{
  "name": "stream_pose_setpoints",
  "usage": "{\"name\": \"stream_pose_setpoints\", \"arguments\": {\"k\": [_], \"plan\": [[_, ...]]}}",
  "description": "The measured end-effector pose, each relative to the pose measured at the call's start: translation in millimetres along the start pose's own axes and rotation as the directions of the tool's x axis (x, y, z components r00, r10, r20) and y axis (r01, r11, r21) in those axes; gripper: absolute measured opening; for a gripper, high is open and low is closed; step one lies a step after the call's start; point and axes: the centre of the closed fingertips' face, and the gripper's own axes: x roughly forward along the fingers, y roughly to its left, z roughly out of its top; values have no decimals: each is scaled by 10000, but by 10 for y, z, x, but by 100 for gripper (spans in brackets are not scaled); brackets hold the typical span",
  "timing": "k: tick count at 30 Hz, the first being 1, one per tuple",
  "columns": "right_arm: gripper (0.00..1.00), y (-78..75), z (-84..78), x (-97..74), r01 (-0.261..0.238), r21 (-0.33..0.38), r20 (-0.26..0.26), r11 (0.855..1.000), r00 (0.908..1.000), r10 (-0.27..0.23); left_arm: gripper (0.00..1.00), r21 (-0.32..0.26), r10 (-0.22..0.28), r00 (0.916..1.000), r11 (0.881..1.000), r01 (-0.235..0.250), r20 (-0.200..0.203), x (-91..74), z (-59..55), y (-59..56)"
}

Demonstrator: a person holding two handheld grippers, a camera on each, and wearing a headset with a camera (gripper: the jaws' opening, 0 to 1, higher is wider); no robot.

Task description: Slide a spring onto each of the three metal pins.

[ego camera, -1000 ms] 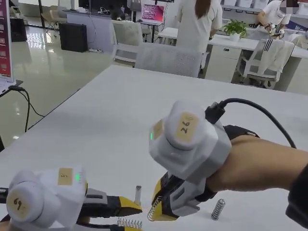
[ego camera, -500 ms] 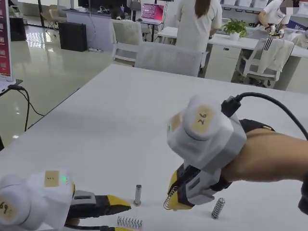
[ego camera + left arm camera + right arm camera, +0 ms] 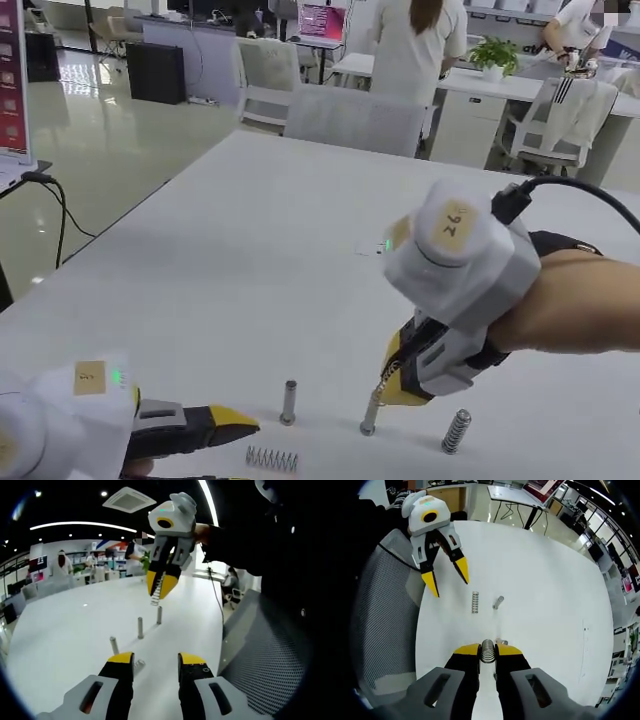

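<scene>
Head view looks over a plain white bench (image 3: 230,250) in an open office — glossy floor (image 3: 110,130), a grey mesh chair (image 3: 350,120) at the far edge, a potted plant (image 3: 490,55) on a desk (image 3: 480,92) behind. Near the bench's near edge the right hand-held gripper (image 3: 400,388) is clenched on a spring (image 3: 488,651) just above a metal pin (image 3: 370,413), a second pin (image 3: 289,402) beside it — the left hand-held gripper (image 3: 238,428) is released, a loose spring (image 3: 272,459) lying by its jaws.

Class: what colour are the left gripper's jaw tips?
Yellow tips on the left gripper, clearest in the left gripper view.
</scene>
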Motion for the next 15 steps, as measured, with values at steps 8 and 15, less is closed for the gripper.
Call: {"name": "stream_pose_setpoints", "arguments": {"k": [8, 15], "plan": [[8, -123, -77, 95, 190, 269, -116, 9995, 9998, -187, 30, -43, 47, 10000, 10000, -47, 41, -3, 2, -13], [8, -202, -117, 209, 287, 415, -203, 9987, 9994, -279, 31, -130, 91, 10000, 9999, -91, 29, -7, -21, -15]]}}
